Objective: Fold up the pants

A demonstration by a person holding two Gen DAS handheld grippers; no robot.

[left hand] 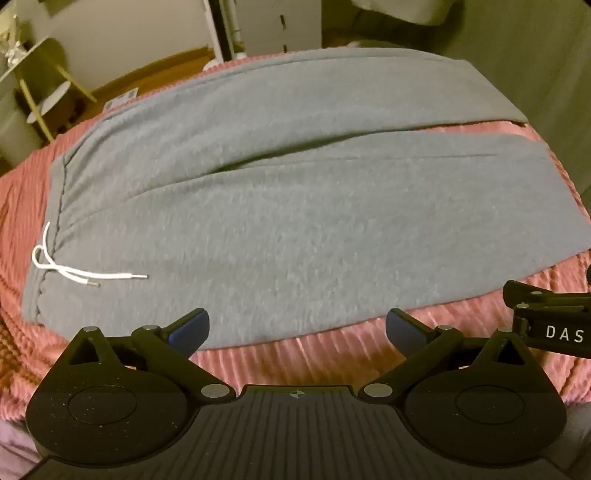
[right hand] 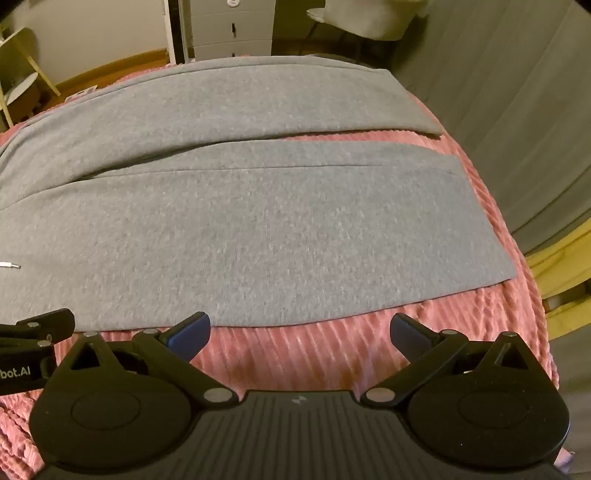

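Grey sweatpants lie flat on a pink ribbed blanket, waistband to the left, both legs running right with a narrow gap between them. A white drawstring lies by the waistband. My left gripper is open and empty, hovering over the near edge of the near leg. My right gripper is open and empty, just short of the near leg's edge, further toward the hems. The pants fill the right wrist view.
The blanket covers a bed that drops off at the right, by a grey curtain. A white drawer unit and a small yellow-green shelf stand beyond the far edge. The right gripper's side shows in the left wrist view.
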